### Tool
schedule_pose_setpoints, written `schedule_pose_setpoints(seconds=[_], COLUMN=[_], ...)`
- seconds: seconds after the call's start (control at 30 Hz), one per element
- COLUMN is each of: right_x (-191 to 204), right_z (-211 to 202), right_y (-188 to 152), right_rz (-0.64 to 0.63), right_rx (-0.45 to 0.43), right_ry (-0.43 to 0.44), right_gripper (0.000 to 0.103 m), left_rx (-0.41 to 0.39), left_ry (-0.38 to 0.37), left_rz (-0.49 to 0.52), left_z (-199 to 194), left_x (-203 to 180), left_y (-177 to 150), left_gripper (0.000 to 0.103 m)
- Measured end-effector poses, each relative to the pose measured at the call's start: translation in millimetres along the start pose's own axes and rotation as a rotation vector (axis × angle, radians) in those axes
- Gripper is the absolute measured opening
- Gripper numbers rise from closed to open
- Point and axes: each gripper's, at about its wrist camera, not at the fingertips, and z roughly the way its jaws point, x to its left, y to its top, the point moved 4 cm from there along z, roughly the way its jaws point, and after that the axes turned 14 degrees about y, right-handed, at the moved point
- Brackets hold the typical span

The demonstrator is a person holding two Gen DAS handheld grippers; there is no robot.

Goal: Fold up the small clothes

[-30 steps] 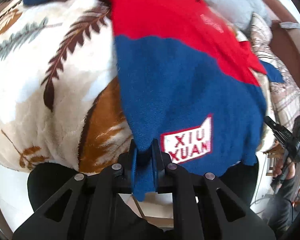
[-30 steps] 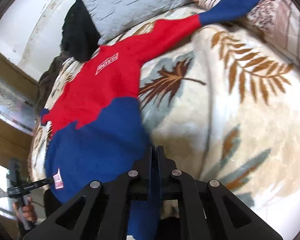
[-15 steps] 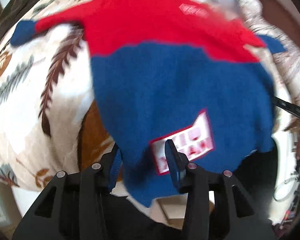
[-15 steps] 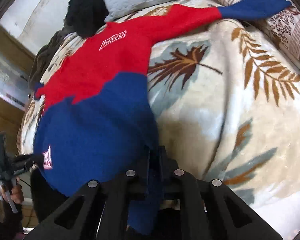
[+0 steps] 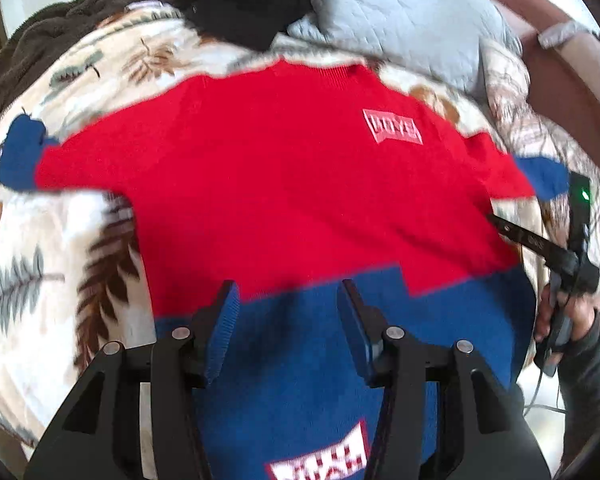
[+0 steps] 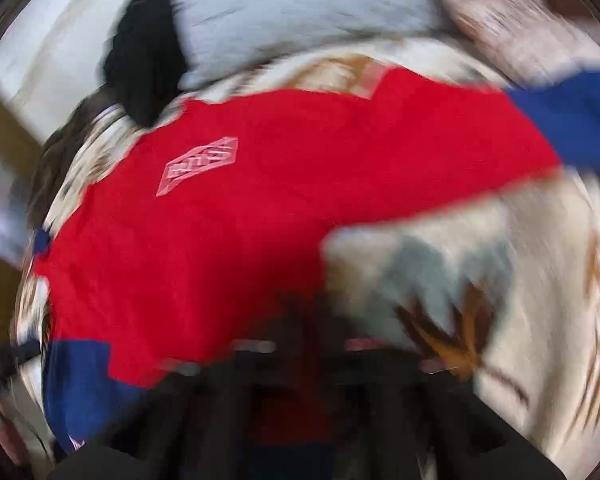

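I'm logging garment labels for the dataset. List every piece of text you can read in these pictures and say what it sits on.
Red chest patch on the sweater: white letters, blurred; not readable in either view.
White hem patch on the sweater's blue lower part: red letters, smeared and cut off by the frame edge; not readable.
No other text shows, on the leaf-print blanket or elsewhere.

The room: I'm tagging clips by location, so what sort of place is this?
Probably a bedroom. The sweater lies spread on a leaf-print blanket, with a grey pillow behind it, as on a bed.
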Motion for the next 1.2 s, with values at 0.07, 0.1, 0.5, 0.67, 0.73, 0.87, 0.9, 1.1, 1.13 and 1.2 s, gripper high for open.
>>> schedule_pose_setpoints(seconds=[0.07,0.1,0.5,0.67,0.73,0.87,0.9,1.1,1.13,1.2], right_x=[0,-6,-114,-190,-199,-209,-211,-219,-214,-199], right_z=[-17,-22,-136,-178,-172,-158,-156,-163,-168,-178], right_y=[12,16,42,55,59,74,79,93,96,99], right_rz=[0.004,0.025,0.277,0.452,0.472,0.479,0.482,0.434,0.416,0.366], right_rx=[-0.102,-0.136,-0.464,-0.564,-0.559,-0.593,-0.603,-0.607,-0.629,-0.666], right_ry=[0.017,0.022,-0.143,-0.283,-0.288,-0.314,-0.319,-0.365,-0.345,-0.292], right_gripper=[0.005,0.005,0.029,0.029,0.029,0.028,0.024,0.004,0.004,0.004], left_rx=[-0.010,0.006,0.028,0.045,0.050,0.063,0.067,0.039,0.022,0.006], left_ry=[0.008,0.024,0.070,0.056,0.053,0.037,0.027,-0.053,-0.057,-0.073], left_rz=[-0.029,-0.045,0.045,0.007,-0.003,-0.012,-0.017,-0.064,-0.073,-0.094], left_z=[10,22,41,47,48,49,49,44,43,47], left_x=[5,7,0,-1,-2,-1,0,2,3,5], left_y=[7,7,-21,-16,-14,-10,-9,22,31,46], left_gripper=[0.058,0.058,0.062,0.066,0.066,0.066,0.066,0.066,0.066,0.066])
